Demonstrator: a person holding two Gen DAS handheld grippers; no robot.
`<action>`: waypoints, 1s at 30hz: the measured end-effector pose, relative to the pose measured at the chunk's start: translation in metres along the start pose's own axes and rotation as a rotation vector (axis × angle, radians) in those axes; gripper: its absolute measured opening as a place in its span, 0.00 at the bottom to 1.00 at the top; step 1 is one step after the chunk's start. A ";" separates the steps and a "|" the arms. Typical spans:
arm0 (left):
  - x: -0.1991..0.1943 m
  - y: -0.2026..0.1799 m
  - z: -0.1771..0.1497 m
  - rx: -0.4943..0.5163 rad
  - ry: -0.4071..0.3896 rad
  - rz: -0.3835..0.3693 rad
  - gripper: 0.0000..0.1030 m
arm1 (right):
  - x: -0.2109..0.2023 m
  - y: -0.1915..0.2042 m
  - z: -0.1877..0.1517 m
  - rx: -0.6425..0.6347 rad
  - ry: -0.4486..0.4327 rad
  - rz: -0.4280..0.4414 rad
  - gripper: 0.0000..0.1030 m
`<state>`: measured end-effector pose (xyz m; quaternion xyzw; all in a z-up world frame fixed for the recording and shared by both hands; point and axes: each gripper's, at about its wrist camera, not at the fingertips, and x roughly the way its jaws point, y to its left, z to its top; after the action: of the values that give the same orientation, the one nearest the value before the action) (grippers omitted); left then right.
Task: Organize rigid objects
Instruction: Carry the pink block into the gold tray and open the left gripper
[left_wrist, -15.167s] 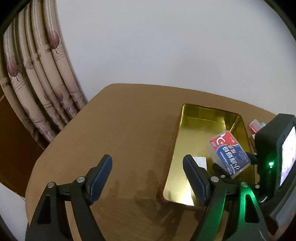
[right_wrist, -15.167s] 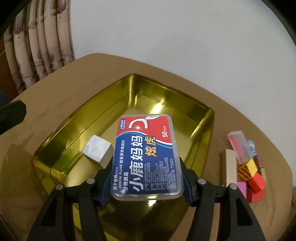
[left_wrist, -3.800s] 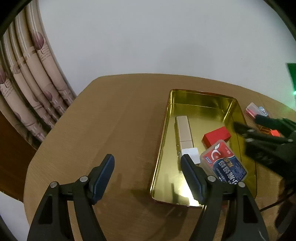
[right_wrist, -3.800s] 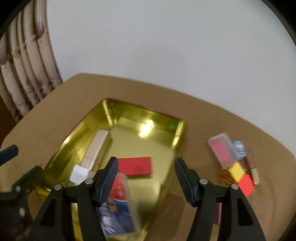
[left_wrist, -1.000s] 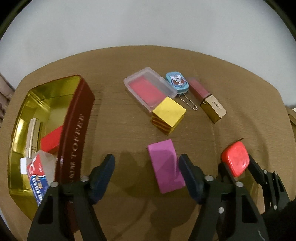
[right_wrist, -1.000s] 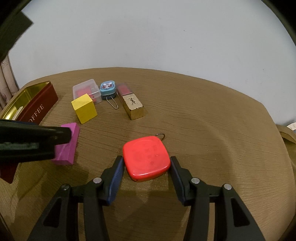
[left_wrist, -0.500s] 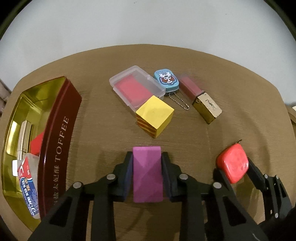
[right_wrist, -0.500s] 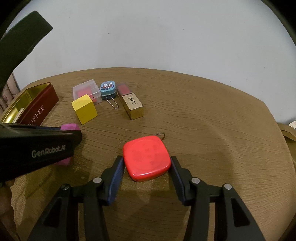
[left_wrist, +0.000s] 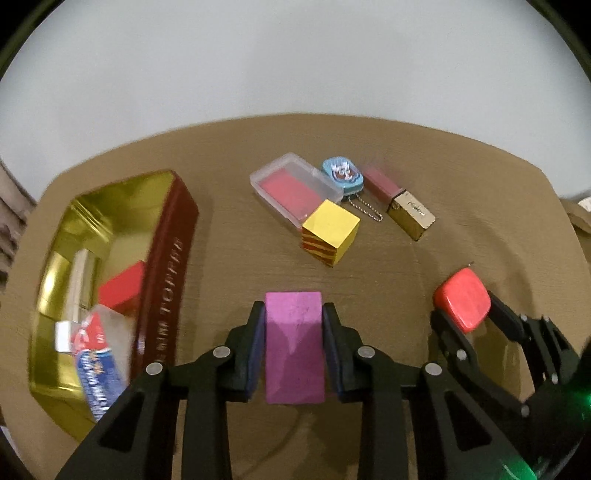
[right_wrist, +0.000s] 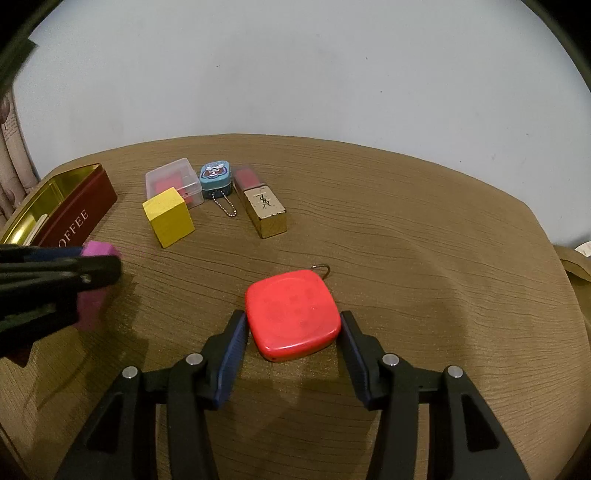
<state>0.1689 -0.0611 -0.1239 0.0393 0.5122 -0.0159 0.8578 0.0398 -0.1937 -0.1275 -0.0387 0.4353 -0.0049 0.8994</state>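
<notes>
The left gripper has its jaws clamped on the two long sides of a magenta block, which sits between the pads just above the brown wood-grain surface; whether the block's underside touches the surface I cannot tell. To its right, the right gripper has its jaws pressed against both sides of a flat red rounded-square case with a small metal hook at its far corner, the case lying on the surface. Farther back sits a small cluster: a yellow cube with red stripes on one side, touching a clear plastic box with something pink-red inside, then a little blue tin on a bead chain, and a gold-and-pink lipstick lying on its side. Off to the left is a gold-lined tin tray with dark red outer walls, holding a red block, a pale long piece, a small white piece and a dental floss box near its front end
</notes>
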 end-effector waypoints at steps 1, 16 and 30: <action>-0.005 0.000 -0.001 0.013 -0.011 0.002 0.26 | 0.000 0.000 0.000 0.000 0.000 0.000 0.50; -0.045 0.053 -0.003 0.018 -0.062 0.032 0.26 | 0.001 0.000 0.000 0.000 0.001 -0.001 0.50; -0.037 0.128 0.001 -0.062 -0.048 0.117 0.26 | 0.001 0.001 0.001 0.001 0.002 -0.002 0.50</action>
<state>0.1611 0.0657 -0.0846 0.0423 0.4884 0.0490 0.8702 0.0414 -0.1927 -0.1277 -0.0389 0.4360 -0.0060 0.8991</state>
